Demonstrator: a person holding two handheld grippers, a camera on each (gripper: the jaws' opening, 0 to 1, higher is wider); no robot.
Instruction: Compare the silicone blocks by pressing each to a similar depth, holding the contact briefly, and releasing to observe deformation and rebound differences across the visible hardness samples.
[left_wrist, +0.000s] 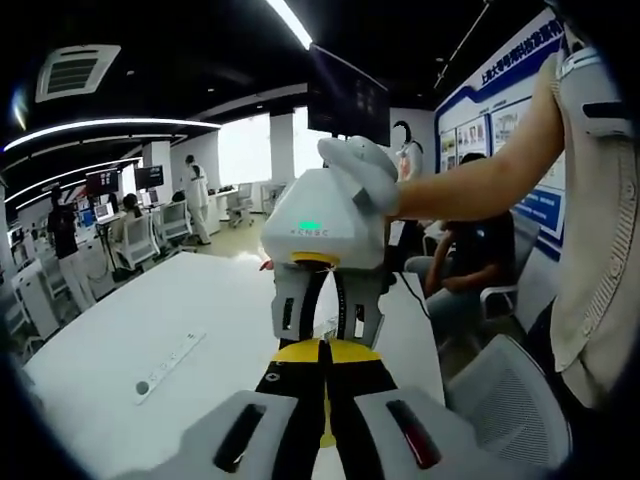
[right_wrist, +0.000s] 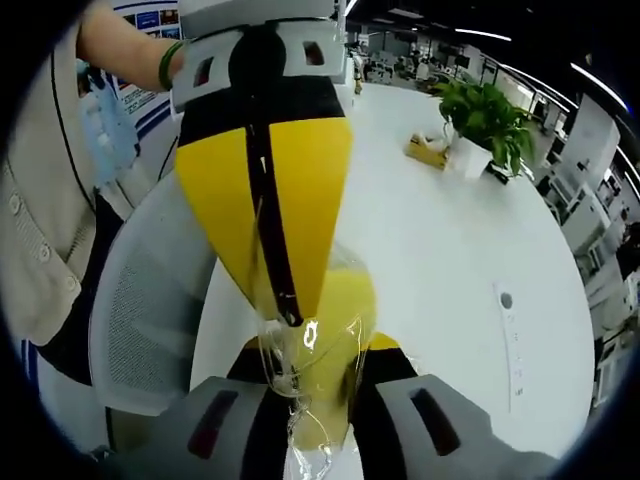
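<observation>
In the left gripper view, the left gripper (left_wrist: 322, 385) had its jaws pressed together, meeting the right gripper (left_wrist: 325, 322) tip to tip above the white table (left_wrist: 180, 310).

In the right gripper view, the right gripper (right_wrist: 318, 420) pinched a clear plastic wrap (right_wrist: 300, 375), near a potted plant (right_wrist: 480, 125).

Yellow-black hand-held gripper (right_wrist: 290, 325), perhaps beige vest (left_wrist: 600, 250)

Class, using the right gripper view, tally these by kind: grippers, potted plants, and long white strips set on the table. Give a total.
Grippers: 2, the left gripper and the right gripper
Potted plant: 1
White strip: 1
Total: 4
</observation>
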